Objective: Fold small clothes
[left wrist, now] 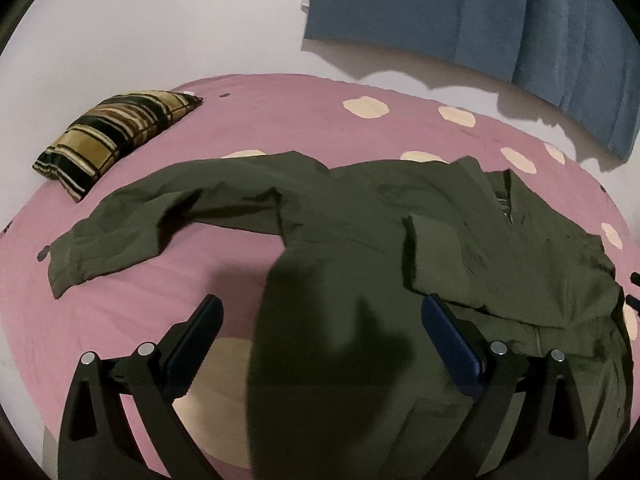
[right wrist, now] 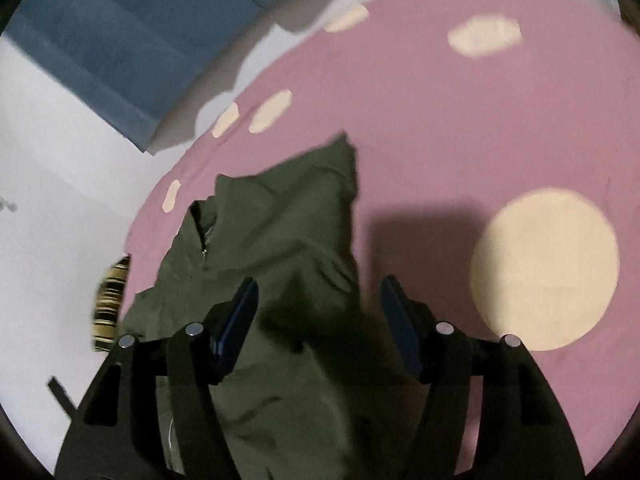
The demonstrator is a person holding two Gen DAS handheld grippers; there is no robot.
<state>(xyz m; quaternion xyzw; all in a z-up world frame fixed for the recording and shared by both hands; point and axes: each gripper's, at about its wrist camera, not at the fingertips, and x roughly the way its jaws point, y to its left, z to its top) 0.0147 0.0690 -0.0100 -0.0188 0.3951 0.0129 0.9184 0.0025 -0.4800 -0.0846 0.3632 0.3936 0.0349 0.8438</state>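
Observation:
An olive green zip jacket (left wrist: 360, 232) lies spread on a pink bed sheet (left wrist: 160, 288) with cream dots. Its left sleeve (left wrist: 132, 236) stretches out to the left; the right sleeve (left wrist: 500, 264) is folded across the body. My left gripper (left wrist: 320, 312) is open above the jacket's lower body, holding nothing. In the right wrist view the jacket (right wrist: 280, 240) lies under my right gripper (right wrist: 318, 296), which is open and empty over the jacket's right edge. The zipper (right wrist: 205, 248) shows at left.
A striped black and yellow pillow (left wrist: 112, 136) lies at the bed's far left, also showing in the right wrist view (right wrist: 110, 304). A blue curtain (left wrist: 500, 20) hangs on the white wall behind. Bare pink sheet (right wrist: 480, 140) extends to the right of the jacket.

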